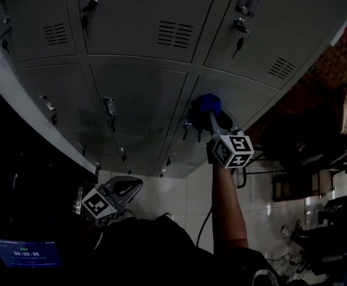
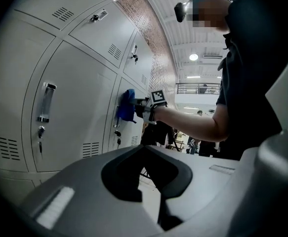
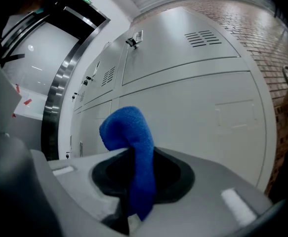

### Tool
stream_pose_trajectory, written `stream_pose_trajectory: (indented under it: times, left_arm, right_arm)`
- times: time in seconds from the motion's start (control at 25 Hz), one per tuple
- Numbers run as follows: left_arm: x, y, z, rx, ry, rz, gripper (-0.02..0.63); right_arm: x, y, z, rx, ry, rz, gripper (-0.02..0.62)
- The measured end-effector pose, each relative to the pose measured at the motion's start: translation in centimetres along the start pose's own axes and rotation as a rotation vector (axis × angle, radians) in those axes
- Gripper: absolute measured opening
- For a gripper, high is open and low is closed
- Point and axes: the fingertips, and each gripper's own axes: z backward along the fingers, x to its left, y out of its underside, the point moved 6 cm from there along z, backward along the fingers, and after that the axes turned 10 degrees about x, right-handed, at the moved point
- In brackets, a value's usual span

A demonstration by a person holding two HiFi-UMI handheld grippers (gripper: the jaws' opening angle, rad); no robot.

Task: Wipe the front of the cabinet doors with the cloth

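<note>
A: Left gripper (image 1: 115, 195)?
B: Low, near the body, jaws closed on nothing, well apart from the lockers.
A: Right gripper (image 1: 216, 123)?
B: Arm stretched out, jaws clamped on the blue cloth (image 3: 134, 147).
A: Cloth where?
B: Bunched against the cabinet door (image 1: 240, 99) front, beside the latch, looks touching.
</note>
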Motion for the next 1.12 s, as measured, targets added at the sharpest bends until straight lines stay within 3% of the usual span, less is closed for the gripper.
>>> stream_pose_trajectory:
  times: [0.48, 1.12]
  left_arm:
    - [-1.2, -0.3, -3.9, 0.018, 0.077, -0.008, 0.000]
    - [-2.2, -0.6, -5.3, 0.028, 0.097, -0.006, 0.000]
  right_arm:
    - [-7.9, 0.8, 4.6, -0.002, 0.150, -0.036, 0.078]
    - [-15.4, 2.2, 8.9, 0.001, 0.326, -0.085, 0.078]
